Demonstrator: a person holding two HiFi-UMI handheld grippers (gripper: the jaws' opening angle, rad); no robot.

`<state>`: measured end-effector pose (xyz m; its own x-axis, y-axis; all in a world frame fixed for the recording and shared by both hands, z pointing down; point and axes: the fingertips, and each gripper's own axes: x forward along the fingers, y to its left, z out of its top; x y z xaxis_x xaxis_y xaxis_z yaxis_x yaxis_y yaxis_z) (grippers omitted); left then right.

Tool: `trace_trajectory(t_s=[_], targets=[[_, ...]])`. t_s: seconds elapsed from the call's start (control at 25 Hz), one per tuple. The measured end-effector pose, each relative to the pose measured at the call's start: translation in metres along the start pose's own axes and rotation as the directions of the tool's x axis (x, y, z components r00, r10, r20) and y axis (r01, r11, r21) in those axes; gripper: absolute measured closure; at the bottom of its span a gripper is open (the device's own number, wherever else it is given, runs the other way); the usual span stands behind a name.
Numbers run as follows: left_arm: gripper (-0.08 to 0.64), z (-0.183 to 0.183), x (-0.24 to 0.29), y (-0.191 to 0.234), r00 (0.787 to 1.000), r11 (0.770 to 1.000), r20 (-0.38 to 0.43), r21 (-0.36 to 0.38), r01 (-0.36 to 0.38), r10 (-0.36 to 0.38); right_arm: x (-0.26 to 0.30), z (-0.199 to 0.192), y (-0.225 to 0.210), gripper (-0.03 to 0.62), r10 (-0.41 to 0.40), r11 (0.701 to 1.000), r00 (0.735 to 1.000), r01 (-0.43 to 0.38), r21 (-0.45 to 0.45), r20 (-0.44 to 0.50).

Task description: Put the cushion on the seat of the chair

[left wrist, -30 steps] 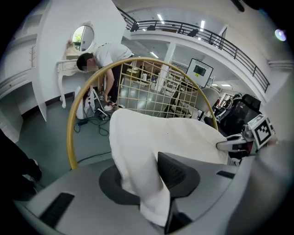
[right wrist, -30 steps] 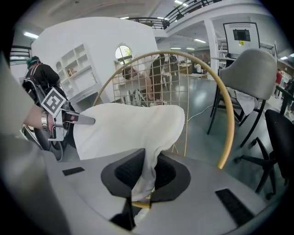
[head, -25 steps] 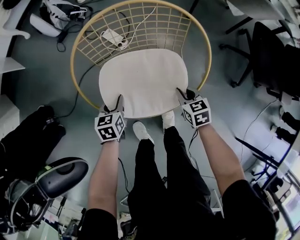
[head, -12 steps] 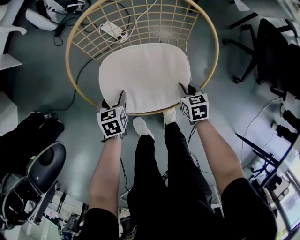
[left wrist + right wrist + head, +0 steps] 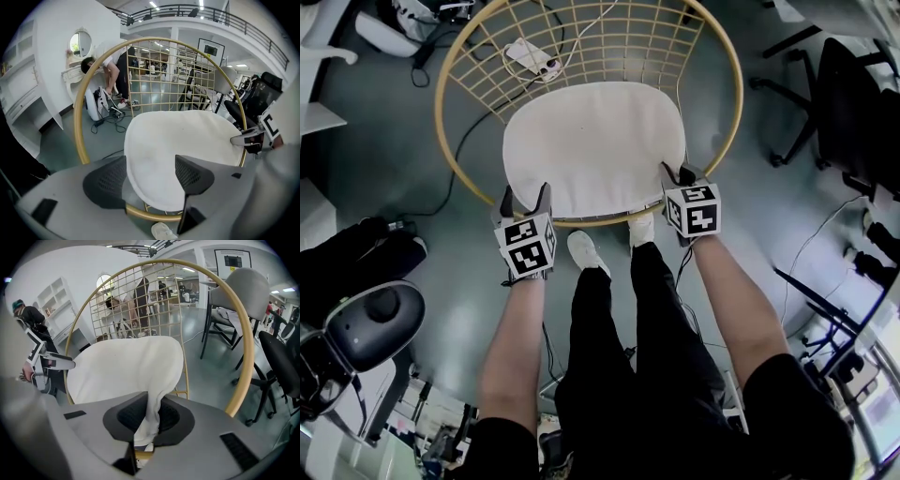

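Observation:
The white cushion (image 5: 595, 145) lies flat on the seat of the round gold wire chair (image 5: 727, 122). My left gripper (image 5: 525, 192) is at the cushion's near left edge. Its jaws have just been opening and now stand wide. In the left gripper view the cushion (image 5: 183, 140) reaches between the left gripper (image 5: 150, 176) pads without touching them. My right gripper (image 5: 677, 173) is at the near right corner. In the right gripper view the right gripper (image 5: 149, 420) is shut on a pinched fold of the cushion (image 5: 126, 366).
A power strip with cables (image 5: 530, 56) lies on the floor behind the chair. Black office chairs stand at the right (image 5: 844, 103) and lower left (image 5: 370, 328). The person's shoes (image 5: 581, 253) are just under the seat's front rim. Another person (image 5: 105, 65) bends over in the background.
The left jaws have spread apart and let go of the cushion's near left edge. The right gripper keeps its hold. Both grippers sank slightly toward the seat.

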<state>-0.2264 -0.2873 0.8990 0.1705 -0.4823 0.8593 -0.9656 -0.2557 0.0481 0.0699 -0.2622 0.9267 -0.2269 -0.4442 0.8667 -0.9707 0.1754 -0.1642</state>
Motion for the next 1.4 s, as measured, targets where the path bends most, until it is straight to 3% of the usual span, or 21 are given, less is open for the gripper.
trace_trajectory(t_s=[0.2, 0.4, 0.44, 0.6, 0.76, 0.92, 1.08, 1.16, 1.24, 1.28, 1.32, 1.4], targets=[[0.238, 0.008, -0.011, -0.01, 0.999, 0.999, 0.048, 0.036, 0.024, -0.026, 0.001, 0.0, -0.001, 0.531, -0.013, 1.0, 1.0, 0.013, 0.012, 0.003], [0.27, 0.013, -0.024, -0.017, 0.995, 0.998, 0.081, 0.025, 0.062, -0.064, 0.0, -0.002, -0.006, 0.466, -0.054, 0.998, 0.998, 0.054, 0.018, -0.019], [0.289, 0.013, -0.027, -0.018, 0.993, 0.997, 0.088, 0.021, 0.072, -0.074, -0.001, -0.002, -0.007, 0.446, -0.058, 0.998, 0.998, 0.059, 0.026, -0.023], [0.364, 0.017, -0.04, -0.017, 0.989, 0.996, 0.117, 0.017, 0.091, -0.092, 0.002, -0.003, 0.0, 0.218, -0.058, 0.998, 0.997, 0.059, 0.02, -0.06], [0.419, 0.018, -0.059, -0.02, 0.985, 0.994, 0.133, 0.018, 0.108, -0.11, -0.007, -0.005, 0.003, 0.181, -0.127, 0.992, 0.988, 0.125, -0.034, -0.085], [0.462, 0.026, -0.078, -0.022, 0.978, 0.991, 0.162, 0.03, 0.128, -0.131, -0.019, 0.003, 0.008, 0.152, -0.146, 0.989, 0.988, 0.143, -0.044, -0.057], [0.487, 0.033, -0.098, -0.023, 0.972, 0.988, 0.182, 0.036, 0.147, -0.151, -0.043, 0.03, 0.024, 0.178, -0.112, 0.992, 0.993, 0.114, -0.061, 0.044], [0.494, 0.037, -0.112, -0.025, 0.968, 0.987, 0.191, 0.042, 0.158, -0.163, -0.062, 0.047, 0.037, 0.228, -0.066, 0.997, 0.993, 0.07, -0.043, 0.095], [0.503, 0.045, -0.13, -0.027, 0.963, 0.984, 0.205, 0.044, 0.17, -0.175, -0.087, 0.065, 0.05, 0.348, -0.026, 0.999, 0.989, 0.031, -0.036, 0.148], [0.506, 0.05, -0.14, -0.027, 0.96, 0.983, 0.214, 0.044, 0.177, -0.182, -0.102, 0.074, 0.057, 0.494, -0.011, 0.999, 0.985, 0.018, -0.038, 0.174], [0.509, 0.055, -0.152, -0.027, 0.956, 0.982, 0.224, 0.042, 0.183, -0.188, -0.117, 0.083, 0.065, 0.577, 0.003, 0.999, 0.98, 0.006, -0.044, 0.198], [0.514, 0.066, -0.181, -0.026, 0.949, 0.98, 0.246, 0.043, 0.193, -0.198, -0.149, 0.098, 0.084, 0.578, 0.035, 0.998, 0.97, -0.02, -0.064, 0.24]])
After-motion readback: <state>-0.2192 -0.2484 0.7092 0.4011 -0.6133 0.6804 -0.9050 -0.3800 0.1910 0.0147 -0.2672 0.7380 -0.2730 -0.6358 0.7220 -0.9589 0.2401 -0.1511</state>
